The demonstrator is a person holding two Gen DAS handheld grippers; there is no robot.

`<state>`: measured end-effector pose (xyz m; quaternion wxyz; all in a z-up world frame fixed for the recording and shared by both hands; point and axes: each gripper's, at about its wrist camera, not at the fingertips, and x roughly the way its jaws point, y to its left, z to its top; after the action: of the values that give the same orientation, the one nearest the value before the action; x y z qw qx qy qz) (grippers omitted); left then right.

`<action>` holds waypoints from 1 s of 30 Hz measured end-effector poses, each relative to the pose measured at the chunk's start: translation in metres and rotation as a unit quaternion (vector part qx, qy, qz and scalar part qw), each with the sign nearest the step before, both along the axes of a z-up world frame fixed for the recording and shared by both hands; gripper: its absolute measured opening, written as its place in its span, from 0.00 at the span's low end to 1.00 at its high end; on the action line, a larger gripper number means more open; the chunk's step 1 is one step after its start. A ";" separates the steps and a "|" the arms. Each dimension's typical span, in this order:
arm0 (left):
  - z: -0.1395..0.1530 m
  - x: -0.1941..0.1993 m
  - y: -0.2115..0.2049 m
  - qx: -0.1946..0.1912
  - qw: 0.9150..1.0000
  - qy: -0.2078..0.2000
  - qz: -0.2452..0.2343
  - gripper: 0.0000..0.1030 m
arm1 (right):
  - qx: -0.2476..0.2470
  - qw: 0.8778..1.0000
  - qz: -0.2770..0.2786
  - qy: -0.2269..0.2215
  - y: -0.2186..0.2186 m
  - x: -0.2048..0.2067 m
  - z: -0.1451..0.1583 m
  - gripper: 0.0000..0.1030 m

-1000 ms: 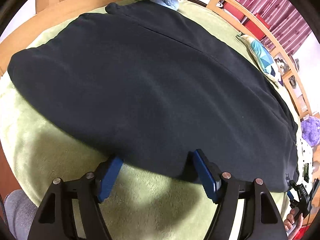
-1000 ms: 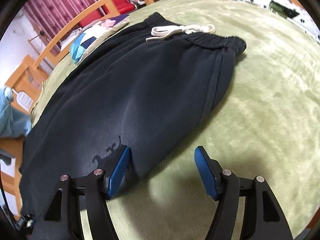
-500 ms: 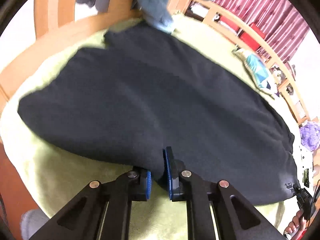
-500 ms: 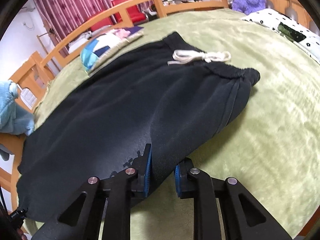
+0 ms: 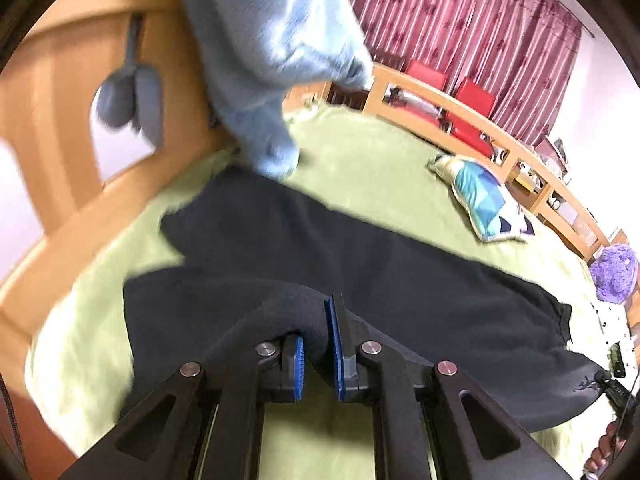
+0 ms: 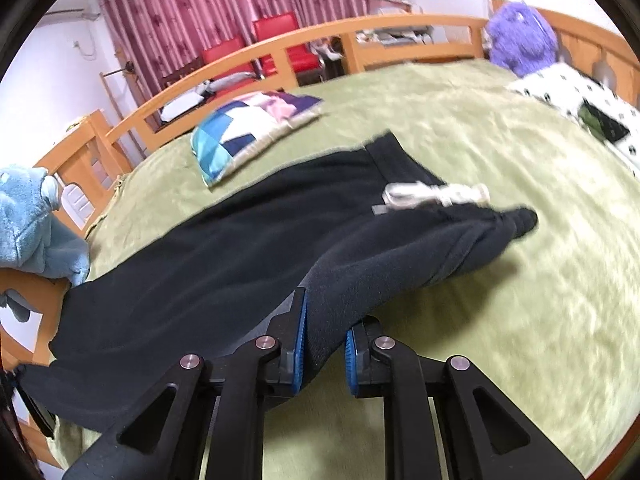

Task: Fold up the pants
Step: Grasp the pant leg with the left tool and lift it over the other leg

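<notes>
Gripping the near edge of the black pants (image 5: 360,280), the left gripper (image 5: 318,354) has its blue pads closed down on a raised fold of the fabric, with only the thickness of the cloth between them. The fold humps up over the left finger and drapes toward the near left. Beyond it the pants stretch flat across the green blanket (image 5: 380,168), running from the far left toward the near right.

Seen from the right wrist, the right gripper (image 6: 323,346) is likewise pinched on a lifted ridge of the pants (image 6: 224,248) near the waist end, its pads narrowly apart with dark cloth filling the gap. The waistband lies to the far right of that grip, bunched at its tip, with a white drawstring (image 6: 432,196) resting on top. The legs run off to the near left.

A patchwork pillow (image 6: 252,128) sits on the blanket just beyond the far edge of the pants, apart from them. A light blue plush toy (image 5: 268,52) hangs over the wooden bed rail (image 5: 64,208) at the far left, close to the leg ends. A purple plush toy (image 6: 520,36) rests at the far right corner by the rail. Red chairs (image 6: 276,36) stand in front of a dark pink curtain (image 6: 208,4) behind the bed.
</notes>
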<state>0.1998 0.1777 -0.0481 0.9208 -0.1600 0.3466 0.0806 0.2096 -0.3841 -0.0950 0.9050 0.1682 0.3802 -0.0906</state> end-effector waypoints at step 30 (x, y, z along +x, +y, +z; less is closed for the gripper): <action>-0.046 0.152 -0.068 0.055 0.998 0.034 -0.026 0.71 | -0.042 0.998 0.042 0.033 0.015 0.156 -0.059 0.61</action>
<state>0.3515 0.1095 -0.0940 0.9176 -0.0971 0.3768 0.0813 0.3659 -0.3689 -0.1536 0.9014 0.1107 0.4121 -0.0737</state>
